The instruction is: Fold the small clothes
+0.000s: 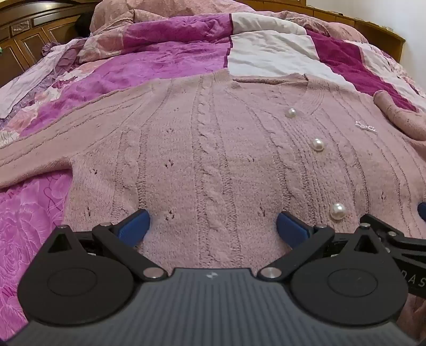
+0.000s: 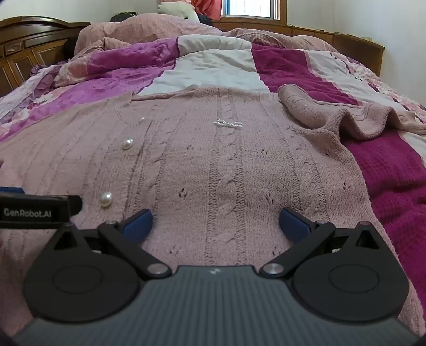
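Observation:
A pink cable-knit cardigan (image 1: 213,149) with pearl buttons (image 1: 318,145) lies front-up and spread flat on the bed. It also shows in the right wrist view (image 2: 226,165). Its left sleeve (image 1: 53,138) stretches out to the left. Its right sleeve (image 2: 332,114) is bunched and folded at the far right. My left gripper (image 1: 213,226) is open, low over the cardigan's lower left panel. My right gripper (image 2: 215,222) is open, low over the lower right panel. Neither holds anything. The two grippers sit side by side.
The bed carries a patchwork quilt (image 1: 173,53) in magenta, pink and white. A rumpled pink blanket (image 2: 149,29) lies at the far end. A dark wooden headboard (image 2: 29,40) stands far left, and a window (image 2: 250,8) is beyond the bed.

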